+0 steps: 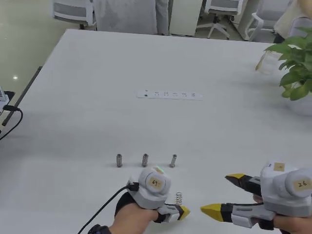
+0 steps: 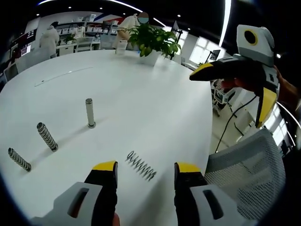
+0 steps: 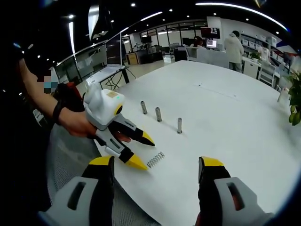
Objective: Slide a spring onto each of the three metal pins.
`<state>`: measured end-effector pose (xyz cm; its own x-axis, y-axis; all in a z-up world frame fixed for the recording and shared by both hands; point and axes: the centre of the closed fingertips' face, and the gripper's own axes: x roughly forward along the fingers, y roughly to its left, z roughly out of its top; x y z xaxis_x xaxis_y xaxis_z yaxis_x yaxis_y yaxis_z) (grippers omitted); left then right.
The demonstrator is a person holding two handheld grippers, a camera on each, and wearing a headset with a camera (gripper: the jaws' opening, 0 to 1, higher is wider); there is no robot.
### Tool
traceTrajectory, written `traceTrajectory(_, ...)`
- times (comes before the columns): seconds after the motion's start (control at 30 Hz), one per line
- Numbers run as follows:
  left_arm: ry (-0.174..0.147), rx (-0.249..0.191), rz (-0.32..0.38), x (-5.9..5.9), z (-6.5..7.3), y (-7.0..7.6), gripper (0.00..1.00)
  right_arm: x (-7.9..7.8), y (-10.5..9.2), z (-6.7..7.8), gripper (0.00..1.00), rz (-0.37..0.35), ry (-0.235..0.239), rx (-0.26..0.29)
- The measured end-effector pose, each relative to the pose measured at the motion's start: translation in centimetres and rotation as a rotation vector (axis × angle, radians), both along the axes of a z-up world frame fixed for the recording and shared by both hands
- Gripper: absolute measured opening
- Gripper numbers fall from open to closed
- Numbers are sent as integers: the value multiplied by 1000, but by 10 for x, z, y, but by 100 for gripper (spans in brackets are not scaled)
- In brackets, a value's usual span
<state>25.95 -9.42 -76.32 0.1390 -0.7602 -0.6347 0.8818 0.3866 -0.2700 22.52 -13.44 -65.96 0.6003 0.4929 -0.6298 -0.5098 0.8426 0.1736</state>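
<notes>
Steel left pin (image 1: pixel 119 160) and middle pin (image 1: pixel 145 159) already sprung, right pin (image 1: pixel 173 161) bare: close the gaping left gripper (image 2: pixel 146 167) on the loose spring (image 1: pixel 179 198) lying near, just ahead of it, then thread it over that pin, right gripper (image 1: pixel 222 194) equally wide.

Open-plan office, large white meeting table (image 1: pixel 97 97) with inset power-socket strip (image 1: pixel 169 94), grey mesh swivel chairs (image 1: pixel 73 10) beyond it, potted plant (image 1: pixel 295 68), desks with monitors (image 3: pixel 209 33), linear ceiling lights (image 3: pixel 225 4), person standing at a workstation (image 3: pixel 233 46)
</notes>
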Motion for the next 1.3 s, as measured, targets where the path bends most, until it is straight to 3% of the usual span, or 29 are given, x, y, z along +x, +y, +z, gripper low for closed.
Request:
traceTrajectory(0.27, -4, 28, 2, 0, -13, -5, 38, -3, -5, -1, 71, -9, 10, -7)
traceTrajectory(0.43, -16, 47, 0, 1, -17, -4, 35, -3, -5, -2, 71, -12, 13, -5)
traceTrajectory(0.5, -35, 52, -3, 3, -19, -4, 32, -3, -3, -2, 71, -7, 14, -3)
traceTrajectory(0.6, -25, 56, -2, 1, -20, -4, 28, -3, -1, -3, 71, 0, 17, -4)
traceTrajectory(0.8, -77, 89, -30, 2, -23, 2, 18, -4, 1, -4, 71, 2, 16, -2)
traceTrajectory(0.9, -59, 88, -13, 4, -23, 5, 15, -4, 0, -4, 71, 1, 14, -4)
traceTrajectory(0.97, -79, 110, -17, 6, -25, 7, 10, -5, 1, -4, 71, 0, 14, -3)
traceTrajectory(1.0, -104, 127, -22, 9, -26, 10, 6, -5, 1, -4, 71, 0, 13, -2)
traceTrajectory(1.3, -74, 128, -13, 12, -24, 16, 3, -6, 2, -5, 71, 3, 16, -2)
